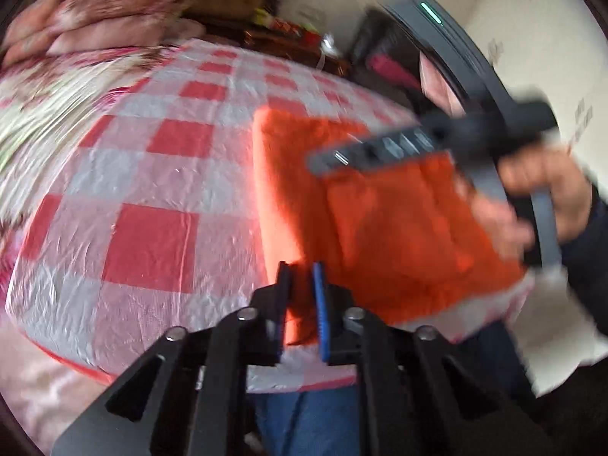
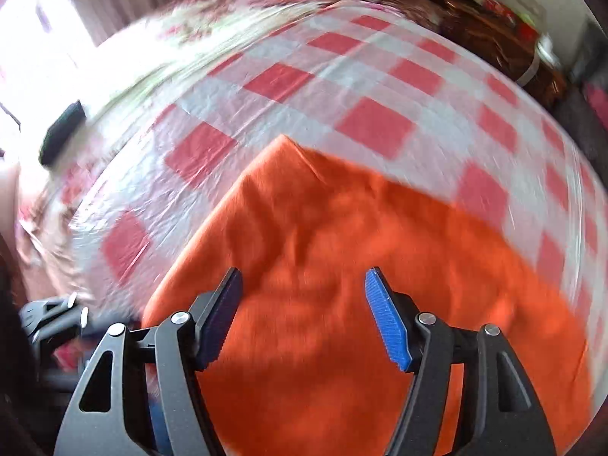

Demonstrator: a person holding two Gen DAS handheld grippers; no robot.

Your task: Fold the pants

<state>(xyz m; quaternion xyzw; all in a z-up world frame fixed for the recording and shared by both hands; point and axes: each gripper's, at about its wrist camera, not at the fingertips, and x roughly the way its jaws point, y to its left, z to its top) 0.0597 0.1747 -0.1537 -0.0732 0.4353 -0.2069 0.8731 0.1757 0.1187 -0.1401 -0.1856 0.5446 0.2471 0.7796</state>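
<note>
orange pants (image 2: 323, 266): folded, flat on the checkered cover (image 2: 372, 125), by its near edge | left gripper (image 1: 302, 296): pinched tight on the pants' near corner | right gripper (image 2: 304, 304): wide apart over the pants, holding nothing
</note>
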